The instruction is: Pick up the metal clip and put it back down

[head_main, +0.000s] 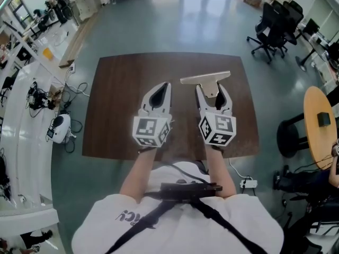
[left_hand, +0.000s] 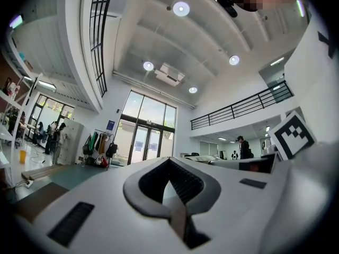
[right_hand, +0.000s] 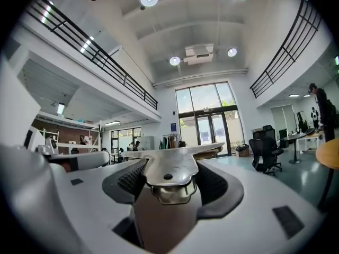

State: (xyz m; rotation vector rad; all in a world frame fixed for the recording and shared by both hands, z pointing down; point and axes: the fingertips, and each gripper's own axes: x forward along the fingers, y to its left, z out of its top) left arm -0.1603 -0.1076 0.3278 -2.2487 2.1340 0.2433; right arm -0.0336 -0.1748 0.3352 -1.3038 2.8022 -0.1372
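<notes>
Metal clip: it is between the jaws of my right claw. Its wide flat bar lies level in front of the jaw tips, and the whole clip is lifted over the tabletop.
Right claw: clamped on the narrow back part of the clip, with a pad on each side. It points away from me, about level.
Left claw: the jaws are together at the tips, with nothing between them. It hangs just beside the right claw, at about the same height.
Tabletop: dark brown, under both claws.
Around: grey floor, black office chairs at the far right, and a round yellow table at the right edge.
</notes>
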